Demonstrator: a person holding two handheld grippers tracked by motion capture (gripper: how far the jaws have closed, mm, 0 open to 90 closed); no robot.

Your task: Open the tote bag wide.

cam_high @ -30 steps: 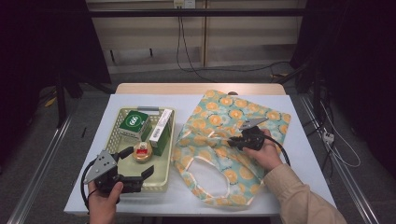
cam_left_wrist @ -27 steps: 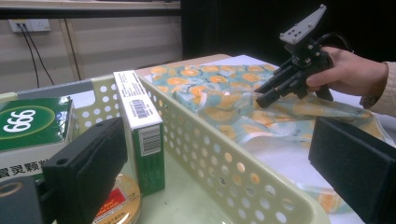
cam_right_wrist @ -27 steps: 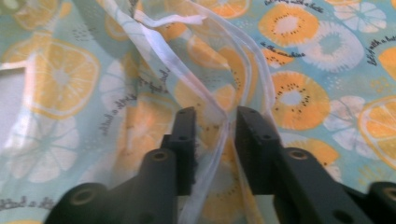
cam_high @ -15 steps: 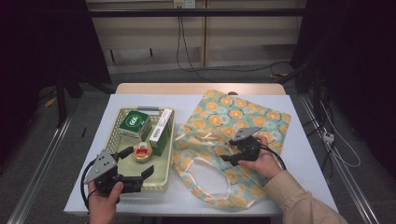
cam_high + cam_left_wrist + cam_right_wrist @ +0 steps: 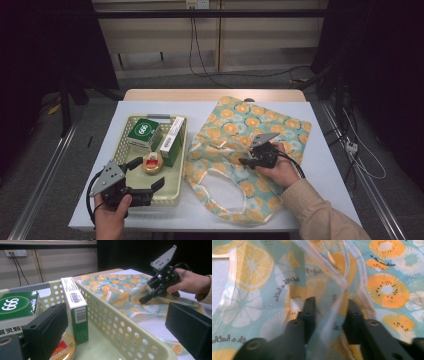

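Observation:
A teal tote bag (image 5: 270,125) printed with orange slices lies flat on the right half of the table. My right gripper (image 5: 244,161) points down onto its middle. Its jaws have just been closing. In the right gripper view (image 5: 329,310) a raised fold of the bag (image 5: 384,290), by the handle straps, is pinched between them. My left gripper (image 5: 149,172) stands open at the near right corner of the cream basket (image 5: 120,145). In the left gripper view (image 5: 117,322) one jaw is inside the basket and the other outside, with the basket wall (image 5: 125,327) between them.
The basket holds a green box marked 999 (image 5: 143,131), an upright white and green carton (image 5: 172,140) and a small round tin (image 5: 152,162). A bare white strip runs along the table's near edge. Cables trail on the floor beyond the table.
The right gripper let the lifted fabric drop, spread its jaws wide, then narrowed them on a fold of the bag, shifting only slightly. The left gripper stayed put.

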